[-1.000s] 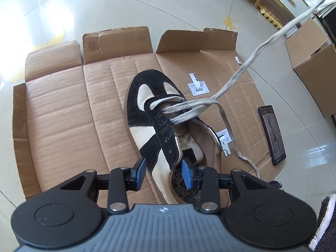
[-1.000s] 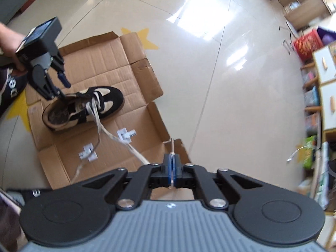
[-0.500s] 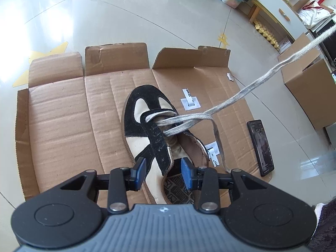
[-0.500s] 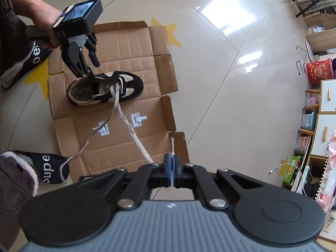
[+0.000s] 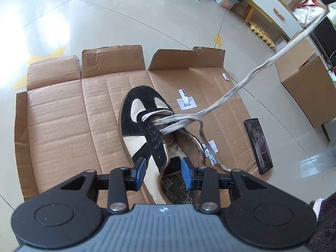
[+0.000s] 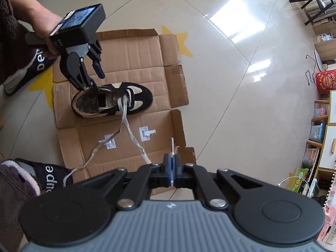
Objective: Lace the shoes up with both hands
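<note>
Shoe (image 5: pixel 147 130) black-and-cream suede; right tool (image 6: pixel 172 168) clamps its grey lace (image 6: pixel 134 140), left tool (image 5: pixel 163 172) half-open, empty.

We read "Supe" on the slipper (image 6: pixel 47 178) nearest the cardboard (image 6: pixel 134 48), "pe" on the slipper (image 6: pixel 40 63) beyond it.

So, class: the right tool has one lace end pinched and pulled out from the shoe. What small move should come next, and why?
Probably bring the right tool back toward the shoe to thread the next eyelet. Its lace runs taut, only the toe-end eyelets are laced, and the left tool straddles the shoe's collar, one pad inside.
</note>
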